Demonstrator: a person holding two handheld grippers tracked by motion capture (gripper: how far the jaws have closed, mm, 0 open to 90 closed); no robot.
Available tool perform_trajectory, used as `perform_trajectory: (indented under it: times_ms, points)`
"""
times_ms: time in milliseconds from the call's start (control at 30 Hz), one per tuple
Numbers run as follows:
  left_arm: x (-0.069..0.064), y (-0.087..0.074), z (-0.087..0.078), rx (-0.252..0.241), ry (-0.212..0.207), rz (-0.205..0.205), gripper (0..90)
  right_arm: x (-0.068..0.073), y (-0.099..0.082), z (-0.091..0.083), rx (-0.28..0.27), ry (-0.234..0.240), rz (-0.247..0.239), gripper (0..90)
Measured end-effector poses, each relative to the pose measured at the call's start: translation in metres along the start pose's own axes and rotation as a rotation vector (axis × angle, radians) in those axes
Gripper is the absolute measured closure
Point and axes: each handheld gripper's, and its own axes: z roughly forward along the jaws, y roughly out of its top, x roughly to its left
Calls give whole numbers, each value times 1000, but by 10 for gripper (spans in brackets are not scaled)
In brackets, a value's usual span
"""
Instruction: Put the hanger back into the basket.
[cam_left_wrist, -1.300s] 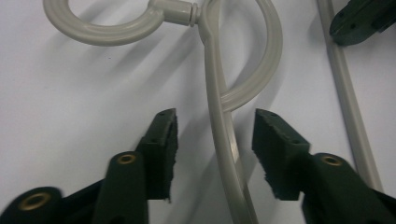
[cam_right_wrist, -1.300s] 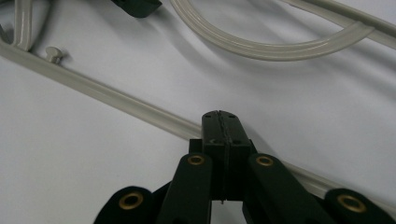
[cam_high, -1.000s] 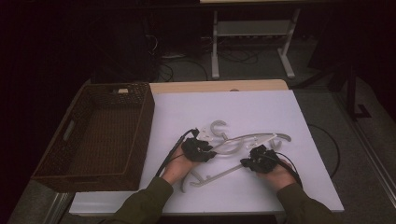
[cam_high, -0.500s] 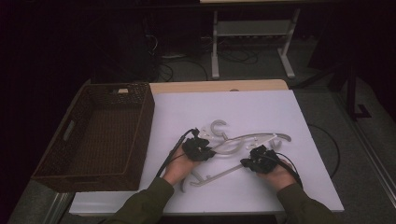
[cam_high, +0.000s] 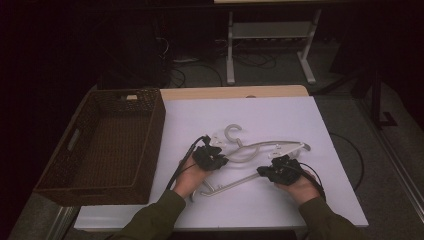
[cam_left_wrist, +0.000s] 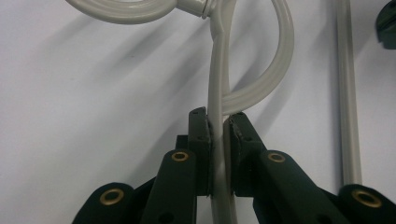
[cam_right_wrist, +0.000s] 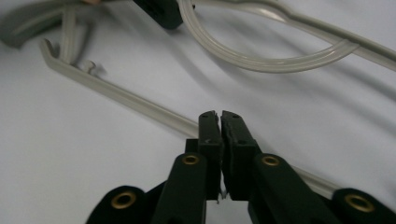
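Basket (cam_high: 75, 165) sits at 9 o'clock on the table (cam_high: 330, 200), off the white sheet. Left gripper (cam_high: 210, 157) is just left of centre, jaws clamped on the arm of a clear plastic hanger (cam_high: 260, 148); in the left gripper view the pads (cam_left_wrist: 201, 135) pinch that thin arm (cam_left_wrist: 217, 93) just below the loop of the hook. Second hanger (cam_high: 235, 184) lies under and toward 6 o'clock of the first, its straight bar running diagonally. Right gripper (cam_high: 280, 171) is at 4 o'clock; its jaws have just eased slightly yet look almost together, pinched on the second hanger's bar (cam_right_wrist: 135, 100) where it passes between them. Judgement: hangers are light, stiff, smooth and likely slippery, and the two look tangled. Grip thin straight sections, not curved hooks; lift slowly, since hooks may snag.
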Motion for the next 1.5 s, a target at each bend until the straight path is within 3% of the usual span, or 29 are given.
perform_trajectory:
  times_ms: [33,133,167,200,267,400,533,567,800,900,1200,1400,1500]
  points:
    - [3,0,-3,-4,5,-8,819,1,1,-4,-31,7,3,759]
    - [5,1,-5,-9,3,-14,819,2,0,-6,-55,1,9,697]
    - [6,1,-7,-13,4,-28,819,1,0,-9,-86,-10,9,579]
    - [6,1,-7,-13,4,-28,819,1,0,-9,-86,-10,9,579]
    - [7,2,-11,-10,7,-30,819,1,-1,-16,-138,-6,28,441]
    - [8,5,-17,-14,5,-28,819,6,-2,-22,-184,-26,-1,284]
    - [11,12,-28,-17,21,-33,819,9,-5,-25,-212,-19,-6,198]
    - [14,16,-33,-29,25,-48,819,10,-7,-26,-230,0,-23,134]
    - [22,25,-54,-43,57,-64,819,13,-10,-33,-280,0,-39,98]
    - [27,31,-69,-53,76,-93,819,11,-11,-35,-295,-3,-29,98]
    - [34,44,-96,-74,101,-106,819,6,-12,-35,-302,-6,-14,100]
    - [39,52,-116,-72,121,-87,819,2,-14,-35,-302,-11,3,100]
    - [43,53,-128,-79,133,-109,819,1,-13,-35,-302,-17,4,101]
